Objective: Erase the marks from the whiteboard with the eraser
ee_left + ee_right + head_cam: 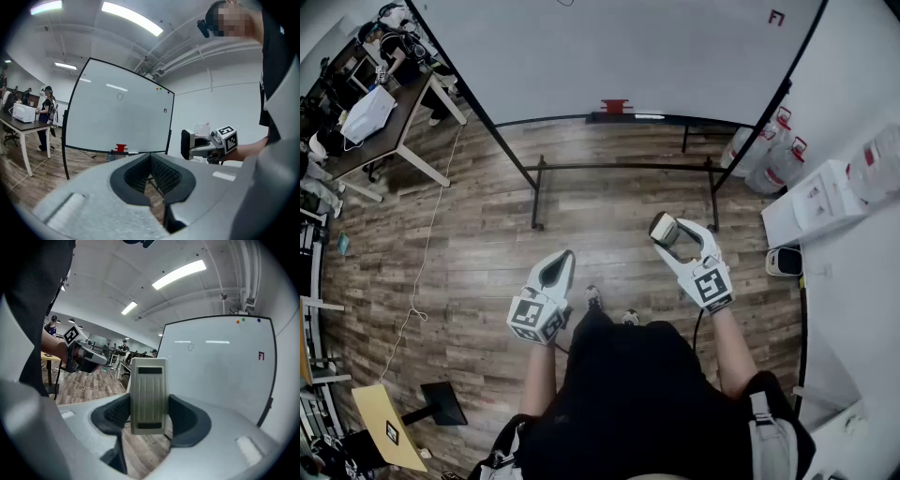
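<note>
My right gripper (148, 414) is clamping the beige eraser (148, 390) upright. My left gripper (151, 169) is pressing its jaws together, empty. Both are facing the whiteboard (628, 56).

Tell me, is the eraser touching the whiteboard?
Apart. The head view shows the eraser, clamped in the right gripper, well short of the whiteboard, with bare floor between them.

Beneath both jaws, brown wood-plank floor (487, 244). Far left of the left jaws, dark-topped desk on white legs (408, 103), thin white cable (439, 202) beside it. Right of the right jaws, clear water jugs with red caps (773, 169).
</note>
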Available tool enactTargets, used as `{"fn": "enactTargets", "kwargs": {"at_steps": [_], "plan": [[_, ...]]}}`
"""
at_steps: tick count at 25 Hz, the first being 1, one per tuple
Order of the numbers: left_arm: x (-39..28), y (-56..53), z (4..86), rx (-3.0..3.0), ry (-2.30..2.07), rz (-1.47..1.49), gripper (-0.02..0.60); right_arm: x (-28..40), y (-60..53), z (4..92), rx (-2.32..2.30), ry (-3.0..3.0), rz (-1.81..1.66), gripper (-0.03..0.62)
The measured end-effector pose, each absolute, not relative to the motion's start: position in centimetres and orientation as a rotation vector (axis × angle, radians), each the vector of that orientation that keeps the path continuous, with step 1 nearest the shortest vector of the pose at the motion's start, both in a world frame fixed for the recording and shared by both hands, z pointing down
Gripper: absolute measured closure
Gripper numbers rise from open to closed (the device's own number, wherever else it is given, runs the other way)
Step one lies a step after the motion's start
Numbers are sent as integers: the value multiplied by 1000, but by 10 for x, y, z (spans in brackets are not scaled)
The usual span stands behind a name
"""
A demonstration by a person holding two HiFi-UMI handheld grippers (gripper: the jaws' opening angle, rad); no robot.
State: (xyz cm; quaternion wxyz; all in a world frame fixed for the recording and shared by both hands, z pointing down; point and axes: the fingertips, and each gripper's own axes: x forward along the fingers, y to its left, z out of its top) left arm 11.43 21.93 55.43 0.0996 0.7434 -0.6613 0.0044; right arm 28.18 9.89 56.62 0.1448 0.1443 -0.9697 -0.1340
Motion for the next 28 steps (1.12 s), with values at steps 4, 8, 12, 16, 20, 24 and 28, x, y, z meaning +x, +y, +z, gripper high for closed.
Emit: {"fn": "enactTargets", "kwargs": {"at_steps": [4, 8, 12, 16, 20, 24, 28], "plan": [[110, 221, 555, 2185, -1957, 11, 572, 277, 101, 567, 414, -2794, -365, 341], [108, 223, 557, 2194, -1955, 12, 572, 274, 104, 567, 407, -2793, -365, 341], [106, 224, 557, 2195, -1955, 13, 572, 272, 106, 564, 391, -2815, -348, 341], [107, 226, 557, 2200, -1951, 19, 572, 269, 110, 562, 375, -2829, -327, 341], [105, 228, 558, 2201, -1951, 24, 572, 263, 111, 562, 364, -2806, -366, 341], [100, 228, 560, 2194, -1944, 25, 572, 253, 109, 558, 350, -2798, -397, 341], [86, 219, 564, 2192, -1924, 8, 572, 239, 100, 560, 362, -2793, -389, 341]]}}
